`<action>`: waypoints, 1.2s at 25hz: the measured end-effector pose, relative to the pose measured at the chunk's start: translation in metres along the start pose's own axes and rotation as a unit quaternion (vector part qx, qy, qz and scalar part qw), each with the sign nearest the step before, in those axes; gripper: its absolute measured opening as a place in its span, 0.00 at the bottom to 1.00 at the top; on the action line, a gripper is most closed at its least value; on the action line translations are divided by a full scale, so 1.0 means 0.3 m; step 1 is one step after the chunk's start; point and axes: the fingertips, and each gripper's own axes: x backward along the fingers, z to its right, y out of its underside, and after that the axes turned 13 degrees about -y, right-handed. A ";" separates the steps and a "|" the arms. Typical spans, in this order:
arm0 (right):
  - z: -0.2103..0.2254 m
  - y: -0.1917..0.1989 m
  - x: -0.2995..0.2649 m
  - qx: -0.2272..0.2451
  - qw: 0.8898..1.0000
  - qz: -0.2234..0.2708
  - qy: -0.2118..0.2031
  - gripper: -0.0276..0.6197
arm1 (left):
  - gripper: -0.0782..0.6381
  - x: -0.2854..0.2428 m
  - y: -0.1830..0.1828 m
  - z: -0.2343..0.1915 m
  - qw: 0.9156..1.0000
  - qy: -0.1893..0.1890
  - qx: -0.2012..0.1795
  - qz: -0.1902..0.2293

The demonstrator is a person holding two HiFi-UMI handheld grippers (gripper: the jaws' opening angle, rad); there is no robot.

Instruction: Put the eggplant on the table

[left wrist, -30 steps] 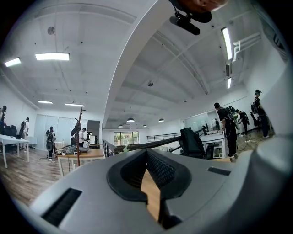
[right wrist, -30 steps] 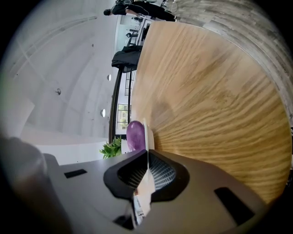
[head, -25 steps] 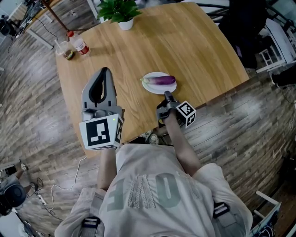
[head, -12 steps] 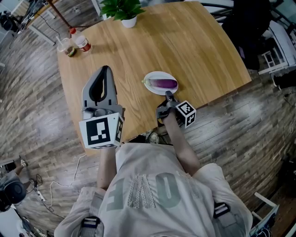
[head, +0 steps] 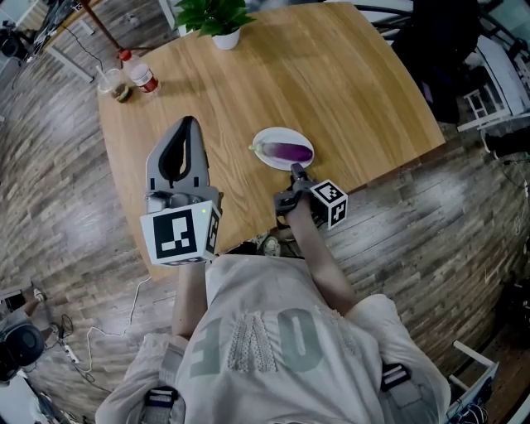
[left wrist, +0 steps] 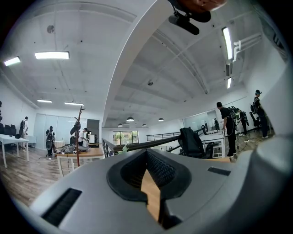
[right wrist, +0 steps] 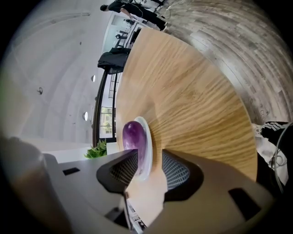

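A purple eggplant (head: 287,151) lies on a small white plate (head: 267,137) near the front edge of the round wooden table (head: 331,83). My right gripper (head: 296,172) points at the plate's near rim. Its jaws have just been opening and now stand wide. In the right gripper view the plate's rim (right wrist: 147,146) sits between the fingers, with the eggplant (right wrist: 132,136) just beyond, and the pads press on nothing. My left gripper (head: 188,126) hovers level over the table's left part, its tips together around nothing.
A potted plant (head: 214,21) stands at the table's far edge. A bottle (head: 142,76) and a cup (head: 112,83) sit at the far left corner. Dark chairs (head: 439,41) stand beyond the table's right side. Wooden floor surrounds the table.
The right gripper has edged a little closer to the plate and tilted. The left gripper has stayed where it was.
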 end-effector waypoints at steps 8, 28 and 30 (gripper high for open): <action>-0.010 -0.045 0.096 -0.008 0.997 0.025 0.079 0.28 | 0.12 0.006 -0.018 0.009 1.000 0.006 0.007 0.007; -1.060 -0.045 0.480 0.522 0.796 0.158 -0.263 0.22 | 0.12 0.069 -0.150 0.082 0.997 0.050 0.029 0.060; -1.105 0.007 0.518 0.599 0.737 0.169 -0.265 0.22 | 0.12 0.077 -0.169 0.094 0.996 0.055 0.032 0.067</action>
